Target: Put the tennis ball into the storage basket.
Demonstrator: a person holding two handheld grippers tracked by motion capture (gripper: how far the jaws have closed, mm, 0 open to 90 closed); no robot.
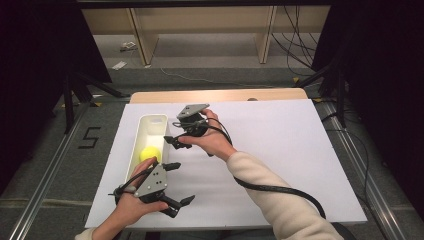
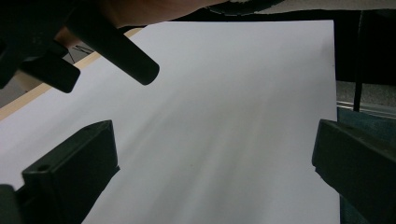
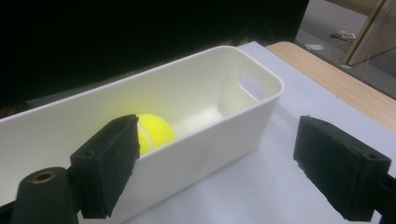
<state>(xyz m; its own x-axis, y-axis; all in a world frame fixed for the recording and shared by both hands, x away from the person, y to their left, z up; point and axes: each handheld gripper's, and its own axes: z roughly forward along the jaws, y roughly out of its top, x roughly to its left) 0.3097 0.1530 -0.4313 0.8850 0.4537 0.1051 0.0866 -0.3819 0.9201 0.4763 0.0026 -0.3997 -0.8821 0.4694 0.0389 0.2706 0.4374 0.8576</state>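
Note:
A yellow tennis ball [image 1: 149,153] lies inside a long white bin [image 1: 141,131] on the left of the white sheet. In the right gripper view the ball [image 3: 155,132] rests near the middle of the bin [image 3: 261,74], partly behind my left jaw. My right gripper [image 1: 173,142] is open just beside the bin's right wall, and its jaws [image 3: 219,135] hold nothing. Near the front edge, my left gripper [image 1: 180,184] is open and points right across the bare sheet; nothing sits between its jaws [image 2: 215,140].
A white sheet [image 1: 280,145] covers the wooden table [image 1: 220,95]. The right gripper's cable [image 1: 280,189] loops over the sleeve toward the front. Black stands and cables are on the floor at both sides. A wooden shelf frame [image 1: 200,30] stands behind the table.

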